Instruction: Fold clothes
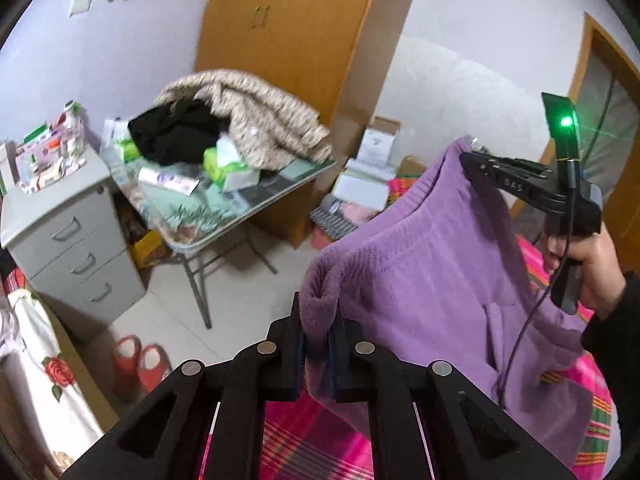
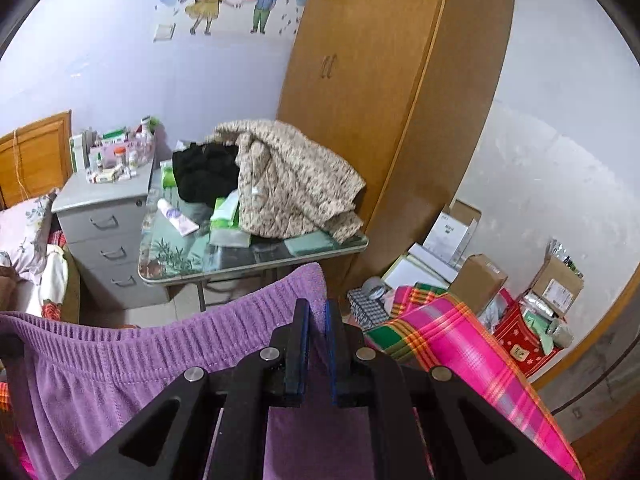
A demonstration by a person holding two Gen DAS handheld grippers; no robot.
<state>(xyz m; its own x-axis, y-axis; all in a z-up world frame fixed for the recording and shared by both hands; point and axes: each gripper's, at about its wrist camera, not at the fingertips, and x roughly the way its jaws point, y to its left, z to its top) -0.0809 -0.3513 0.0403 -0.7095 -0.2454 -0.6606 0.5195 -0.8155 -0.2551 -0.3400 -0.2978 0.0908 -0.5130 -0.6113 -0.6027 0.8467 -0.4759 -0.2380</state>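
Both grippers clamp the purple garment (image 1: pixel 432 280), held up over the pink plaid bedspread (image 2: pixel 460 344).
I see my left gripper (image 1: pixel 316 344) and right gripper (image 2: pixel 317 340) each pinching a waistband corner.

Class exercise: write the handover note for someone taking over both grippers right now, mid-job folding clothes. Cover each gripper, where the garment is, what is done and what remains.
Left gripper: shut on one end of the purple garment's ribbed band.
Right gripper: shut on the other end of that band.
Garment: held up in the air between both grippers, hanging over the pink plaid bed cover.
Done: picked up and spread; no fold visible.
Left: lay it flat on the cover and fold it.
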